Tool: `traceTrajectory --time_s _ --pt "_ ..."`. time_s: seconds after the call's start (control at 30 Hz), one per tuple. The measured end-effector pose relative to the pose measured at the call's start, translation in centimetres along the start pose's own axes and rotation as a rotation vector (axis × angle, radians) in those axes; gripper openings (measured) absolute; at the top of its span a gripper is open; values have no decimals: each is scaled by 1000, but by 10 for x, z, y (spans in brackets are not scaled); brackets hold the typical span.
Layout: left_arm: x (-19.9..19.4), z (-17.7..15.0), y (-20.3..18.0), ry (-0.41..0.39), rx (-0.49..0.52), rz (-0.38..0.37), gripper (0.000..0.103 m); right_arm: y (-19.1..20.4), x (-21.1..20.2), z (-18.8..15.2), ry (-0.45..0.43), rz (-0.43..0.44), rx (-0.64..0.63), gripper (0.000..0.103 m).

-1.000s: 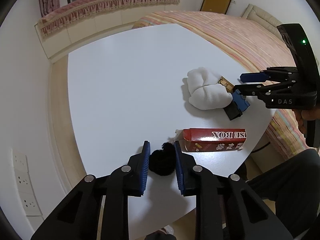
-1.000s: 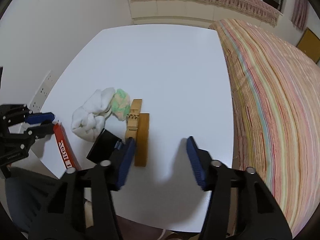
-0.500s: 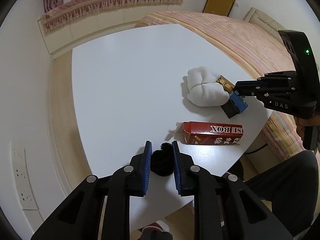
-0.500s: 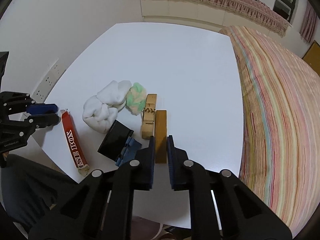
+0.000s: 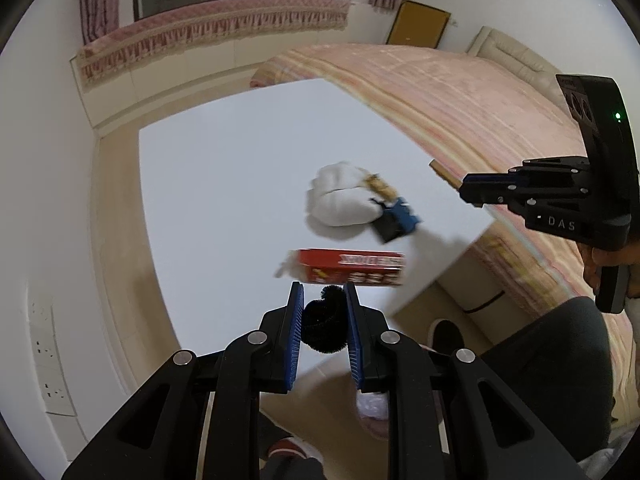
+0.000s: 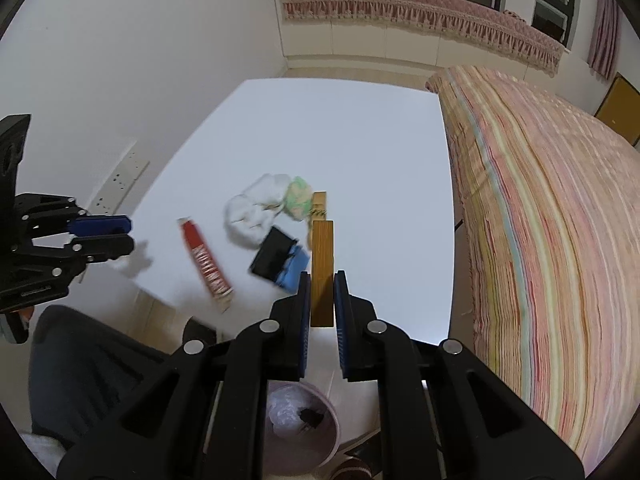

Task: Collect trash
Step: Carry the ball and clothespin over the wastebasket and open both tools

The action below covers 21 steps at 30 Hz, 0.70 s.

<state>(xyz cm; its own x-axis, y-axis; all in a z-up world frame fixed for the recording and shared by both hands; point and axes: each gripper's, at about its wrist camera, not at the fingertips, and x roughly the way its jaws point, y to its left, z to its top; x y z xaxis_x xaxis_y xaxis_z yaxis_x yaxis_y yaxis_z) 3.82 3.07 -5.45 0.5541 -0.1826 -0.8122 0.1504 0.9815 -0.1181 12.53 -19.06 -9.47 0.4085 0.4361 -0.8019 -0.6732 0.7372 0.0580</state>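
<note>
Left gripper [image 5: 322, 322], bottom centre of the left wrist view, is clamped on a black fuzzy ball [image 5: 323, 326], lifted clear of the white table [image 5: 224, 184] near its edge. Left on the table, from left to right in the right wrist view: red box [image 6: 205, 261] at centre left, white wad [image 6: 256, 210] with a green-and-pale crumpled piece [image 6: 299, 198] touching it, black-and-blue item [image 6: 280, 260], and a wooden clip [image 6: 319, 208] behind the held piece. Right gripper [image 6: 322, 300], bottom centre, is closed on a flat wooden block [image 6: 322, 272], which appears raised off the surface. A pink-rimmed bin [image 6: 298, 426] is seen below the fingers, lined, with something dark already inside. Judged progress: early; two items are grasped but not yet dropped, about five remain.
</note>
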Motion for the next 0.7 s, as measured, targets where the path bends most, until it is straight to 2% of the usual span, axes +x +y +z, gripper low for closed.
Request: traceTrajectory --time_s 0.37,0.7 --pt "-27 -24 -45 -13 41 -56 20 25 -63 -55 -19 28 -4 11" --pt "-34 -52 -87 3 66 -105 20 45 -88 -109 19 72 2 11"
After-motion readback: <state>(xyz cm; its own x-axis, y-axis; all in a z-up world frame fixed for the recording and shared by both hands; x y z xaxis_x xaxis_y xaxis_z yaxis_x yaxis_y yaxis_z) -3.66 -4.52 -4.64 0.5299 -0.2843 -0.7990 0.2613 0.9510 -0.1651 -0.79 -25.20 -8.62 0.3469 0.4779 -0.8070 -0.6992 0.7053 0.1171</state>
